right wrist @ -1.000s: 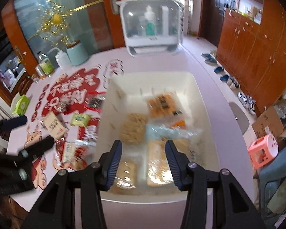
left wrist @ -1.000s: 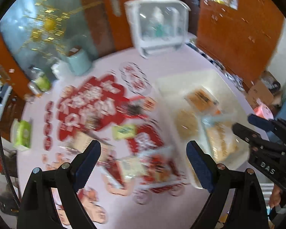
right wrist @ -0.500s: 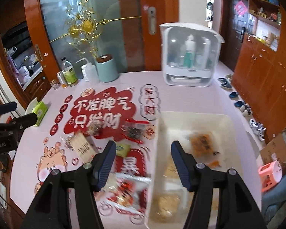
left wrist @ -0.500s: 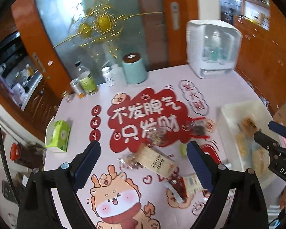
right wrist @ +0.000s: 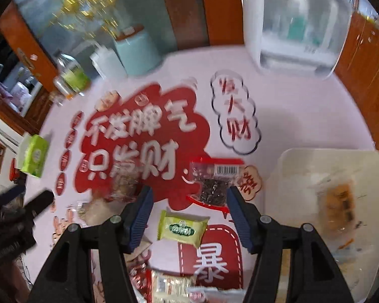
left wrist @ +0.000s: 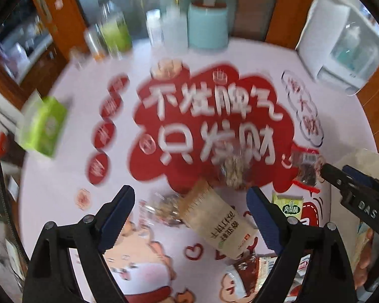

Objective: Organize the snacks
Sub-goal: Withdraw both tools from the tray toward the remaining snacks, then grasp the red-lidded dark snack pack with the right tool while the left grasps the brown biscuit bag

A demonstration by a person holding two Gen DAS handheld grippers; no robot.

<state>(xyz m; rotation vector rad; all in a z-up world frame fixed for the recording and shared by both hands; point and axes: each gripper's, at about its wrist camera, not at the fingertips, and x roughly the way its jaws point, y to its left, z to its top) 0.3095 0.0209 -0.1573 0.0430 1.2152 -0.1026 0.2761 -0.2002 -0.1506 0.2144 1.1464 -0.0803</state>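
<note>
Between open left gripper [left wrist: 190, 210] fingers, nothing gripped: tan packet [left wrist: 218, 221] is seen on table [left wrist: 63, 176], long axis diagonal. Right gripper [right wrist: 189, 210], just opened wider, empty, is held above green packet [right wrist: 182, 228]; bin [right wrist: 290, 166] at right.

Left hand-held gripper [left wrist: 190, 208] gapes wide, empty; right hand-held gripper [right wrist: 189, 213] half-spread, just widened, empty.

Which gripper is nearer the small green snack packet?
Right. The right gripper hangs over the green packet, jaws open; the left gripper is off to its side, above the beige packet.
</note>
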